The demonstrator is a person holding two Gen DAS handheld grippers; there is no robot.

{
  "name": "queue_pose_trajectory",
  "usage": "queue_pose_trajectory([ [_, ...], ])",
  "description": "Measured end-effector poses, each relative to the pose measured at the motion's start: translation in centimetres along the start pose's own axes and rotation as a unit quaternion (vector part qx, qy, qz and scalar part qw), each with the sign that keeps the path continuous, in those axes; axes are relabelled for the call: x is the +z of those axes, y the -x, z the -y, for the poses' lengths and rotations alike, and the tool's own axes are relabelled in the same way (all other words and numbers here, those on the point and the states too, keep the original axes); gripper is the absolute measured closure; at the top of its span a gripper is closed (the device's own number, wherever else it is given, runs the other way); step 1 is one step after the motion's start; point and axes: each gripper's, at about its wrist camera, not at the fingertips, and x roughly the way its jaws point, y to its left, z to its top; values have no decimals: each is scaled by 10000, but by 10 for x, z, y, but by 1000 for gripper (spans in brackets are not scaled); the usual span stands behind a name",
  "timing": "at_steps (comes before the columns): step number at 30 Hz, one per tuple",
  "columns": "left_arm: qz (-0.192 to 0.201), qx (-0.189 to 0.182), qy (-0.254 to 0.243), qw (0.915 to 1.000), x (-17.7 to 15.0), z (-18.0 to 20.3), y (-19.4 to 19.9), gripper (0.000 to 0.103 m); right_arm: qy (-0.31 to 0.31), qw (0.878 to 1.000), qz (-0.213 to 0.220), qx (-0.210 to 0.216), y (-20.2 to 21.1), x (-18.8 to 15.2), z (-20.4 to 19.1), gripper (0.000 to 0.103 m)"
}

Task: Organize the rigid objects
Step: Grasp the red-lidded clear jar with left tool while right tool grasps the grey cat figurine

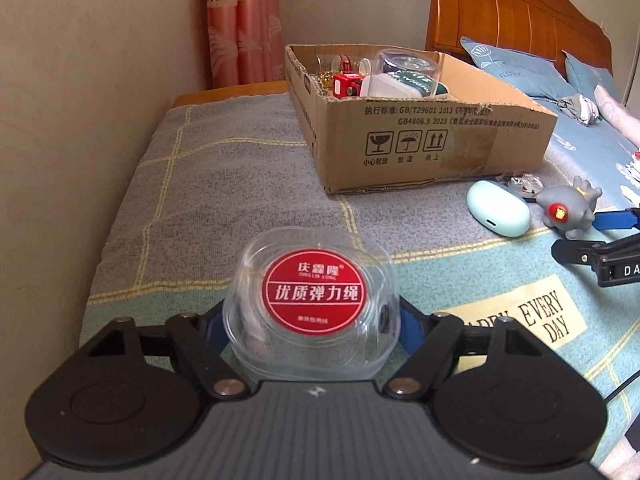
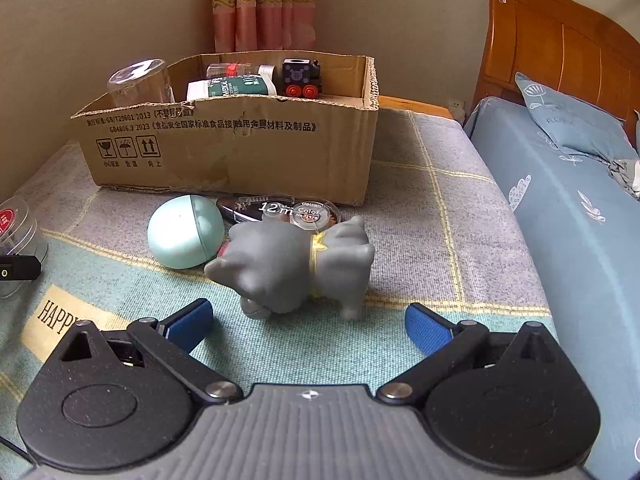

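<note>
Two grippers: left [image 1: 312, 320] clamps spool case [image 1: 312, 300] (right [image 2: 308, 320] gapes).

Dim, soft indoor light; faint shadows, dark fisheye-warped corners, slight softness.

Clear glossy plastic round case with red label [image 1: 312, 300], lower centre; matt grey rubbery toy animal [image 2: 296, 264] mid-frame beside a smooth, satiny mint-green plastic egg-shaped case [image 2: 186, 236]; rough brown corrugated cardboard box [image 2: 236, 148] on coarse woven grey-and-teal blanket [image 2: 440, 208]

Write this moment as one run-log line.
left gripper: shut on clear case | right gripper: open, facing grey toy | cardboard box: behind
</note>
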Motion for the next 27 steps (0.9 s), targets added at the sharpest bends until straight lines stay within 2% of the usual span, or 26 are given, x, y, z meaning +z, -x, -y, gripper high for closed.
queue_pose_trajectory([
  [8, -27, -4, -9, 10000, 4, 0, -2, 25, 111, 9998, 141, 102, -2, 13, -8, 5],
  [16, -24, 26, -187, 9998, 12, 3, 5, 25, 140, 9998, 144, 49, -5, 20, -9, 25],
  [27, -130, -6, -249, 9996, 19, 3, 10, 27, 168, 9997, 110, 156, 2, 24, -5, 26],
])
